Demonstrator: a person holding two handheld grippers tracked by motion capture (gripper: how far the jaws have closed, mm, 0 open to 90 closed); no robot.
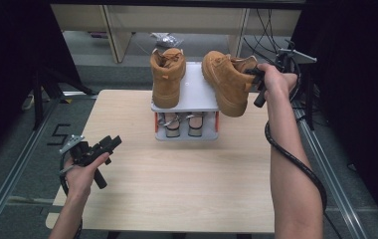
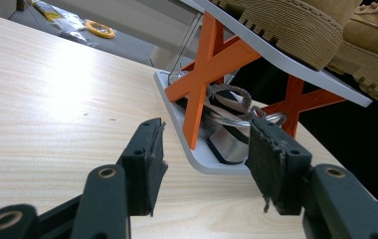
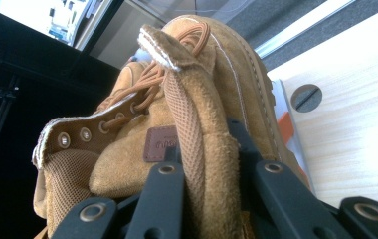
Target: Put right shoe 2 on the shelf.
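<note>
- Rack [image 1: 193, 92]: grey two-shelf unit with orange X-shaped side struts, standing at the far middle of the table [image 1: 177, 189]; top shelf and bottom shelf both occupied.
- Top shelf contents: one tan boot [image 1: 167, 77] stands upright on the left half, toe toward the person; the right half of the shelf surface is bare.
- Bottom shelf contents: a pair of sandals [image 1: 180, 124] lies side by side, toes toward the person; in the left gripper view their straps and soles [image 2: 227, 142] show behind the orange strut [image 2: 202, 84].
- Second boot [image 1: 225, 79]: lifted clear of the table at the rack's right edge, tilted with the sole facing the rack and the toe down; whether it touches the shelf edge cannot be told.
- Right gripper [image 1: 259, 79]: jaws clenched on the collar of the second boot [image 3: 192, 114]; in the right gripper view the suede and mesh edge runs between the two black jaws.
- Left gripper [image 1: 108, 144]: held low over the table's near left part, well apart from the rack; jaws released, pads [image 2: 149, 159] standing apart with nothing between them, pointing toward the bottom shelf.
</note>
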